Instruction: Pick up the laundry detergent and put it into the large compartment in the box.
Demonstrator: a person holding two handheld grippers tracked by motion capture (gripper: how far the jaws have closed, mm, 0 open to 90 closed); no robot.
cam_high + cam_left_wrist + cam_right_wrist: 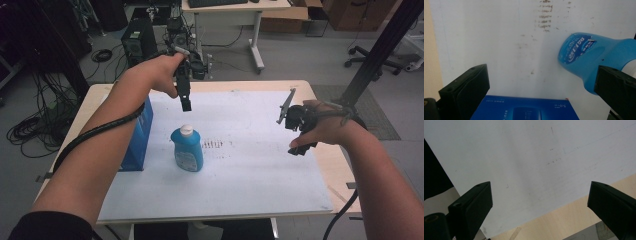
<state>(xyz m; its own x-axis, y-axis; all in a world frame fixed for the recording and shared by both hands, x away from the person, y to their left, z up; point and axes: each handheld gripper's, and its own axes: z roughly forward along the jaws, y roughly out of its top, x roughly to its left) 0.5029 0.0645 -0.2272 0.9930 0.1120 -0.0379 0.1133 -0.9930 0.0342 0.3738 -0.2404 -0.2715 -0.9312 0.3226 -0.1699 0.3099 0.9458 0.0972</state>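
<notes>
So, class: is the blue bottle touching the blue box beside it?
Apart. The high view shows a strip of white mat between the blue bottle and the blue box.

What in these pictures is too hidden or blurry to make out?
- Blue box: in the high view the left forearm hides most of it; the left gripper view's bottom edge cuts it off.
- Blue bottle: label print too small and blurred to read in both views.
- Right gripper: the hand covers its fingers in the high view.
</notes>
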